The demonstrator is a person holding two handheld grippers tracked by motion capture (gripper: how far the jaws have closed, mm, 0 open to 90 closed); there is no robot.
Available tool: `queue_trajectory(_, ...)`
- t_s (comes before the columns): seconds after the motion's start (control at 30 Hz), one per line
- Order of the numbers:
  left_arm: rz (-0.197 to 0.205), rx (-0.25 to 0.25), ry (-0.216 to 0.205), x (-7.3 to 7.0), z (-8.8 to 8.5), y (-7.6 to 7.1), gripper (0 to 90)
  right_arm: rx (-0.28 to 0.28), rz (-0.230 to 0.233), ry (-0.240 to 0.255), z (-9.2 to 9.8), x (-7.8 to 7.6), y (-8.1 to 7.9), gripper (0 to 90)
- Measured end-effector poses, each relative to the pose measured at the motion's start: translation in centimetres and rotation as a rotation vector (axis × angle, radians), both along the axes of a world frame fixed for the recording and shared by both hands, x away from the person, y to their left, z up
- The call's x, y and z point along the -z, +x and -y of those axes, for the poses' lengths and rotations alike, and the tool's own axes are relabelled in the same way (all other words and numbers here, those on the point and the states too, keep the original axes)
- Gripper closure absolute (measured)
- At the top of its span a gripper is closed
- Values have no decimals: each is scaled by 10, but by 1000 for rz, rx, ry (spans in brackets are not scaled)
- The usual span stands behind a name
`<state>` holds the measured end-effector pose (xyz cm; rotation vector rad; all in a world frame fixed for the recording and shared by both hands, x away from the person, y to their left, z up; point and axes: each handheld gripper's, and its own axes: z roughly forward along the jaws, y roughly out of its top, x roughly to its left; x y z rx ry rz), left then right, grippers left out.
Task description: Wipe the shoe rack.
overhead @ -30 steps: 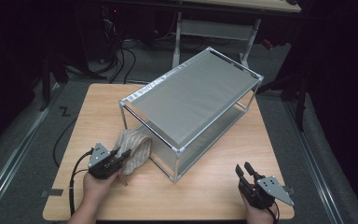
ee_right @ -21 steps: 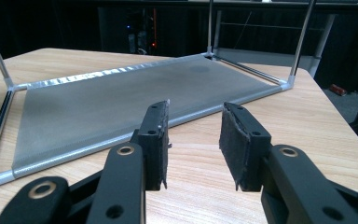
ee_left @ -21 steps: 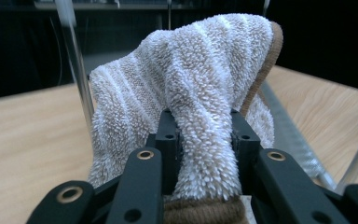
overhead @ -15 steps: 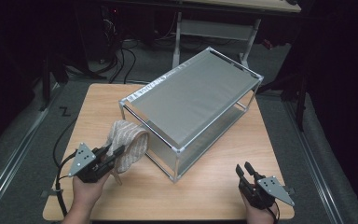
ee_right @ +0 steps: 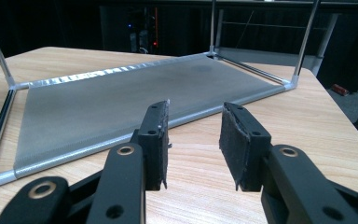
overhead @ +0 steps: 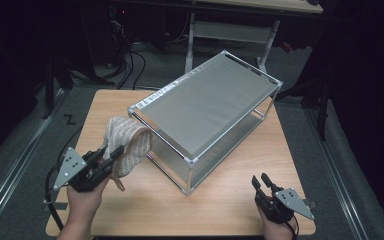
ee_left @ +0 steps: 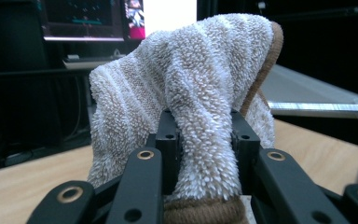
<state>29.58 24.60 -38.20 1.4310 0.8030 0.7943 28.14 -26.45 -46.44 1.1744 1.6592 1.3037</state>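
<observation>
The left gripper (overhead: 111, 156) is clamped on a bunched beige-and-white striped towel (overhead: 125, 145), its jaws pinching a thick fold of the pile, as the left gripper view shows with the terry cloth (ee_left: 200, 116) squeezed between the two black jaws. The towel hangs up off the surface (overhead: 220, 210), at the near-left end of a two-tier metal rack (overhead: 207, 107). One edge of the cloth seems to lie against the rack's near-left top corner, though I cannot tell whether it rests there or merely passes in front of it. Holding the cloth by a gathered fold keeps the bulk compact and lets the loose end drape, which would suit laying it on the rack's grey mesh top or sliding it onto the lower shelf.

The right gripper (overhead: 261, 184) sits low at the near-right corner of the surface, jaws apart with nothing between them, well clear of the towel. Its own view looks along the lower mesh shelf (ee_right: 135, 98) from just beside the frame. Kept there, it is likely waiting to steady the rack or take a free corner of the cloth.

The rack's thin upright posts and top rail stand between the towel and the lower shelf; a trailing brown hem could snag on that corner. Cables and desk legs lie on the floor beyond the far edge.
</observation>
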Motion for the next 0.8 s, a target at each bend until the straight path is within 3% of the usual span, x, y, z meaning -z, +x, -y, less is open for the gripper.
queue_trajectory(0.13, 7, -14, 14, -9, 4, 15, 711, -3, -1, -2, 0, 0, 1, 624)
queue_trajectory(0.23, 3, -23, 48, -12, 12, 28, 710, -3, 0, 0, -1, 0, 1, 624)
queue_trajectory(0.33, -21, -31, 78, -8, 19, 42, 711, -6, -2, 0, -1, 0, 1, 623)
queue_trajectory(0.43, -53, -17, 74, -2, 23, 49, 710, -3, 0, -2, 0, 0, 1, 624)
queue_trajectory(0.57, -62, 26, 76, 3, 33, 42, 710, 0, -2, 0, 2, 0, 1, 624)
queue_trajectory(0.8, -61, 130, 71, 2, 70, 10, 709, -8, -2, -7, -1, 0, 0, 624)
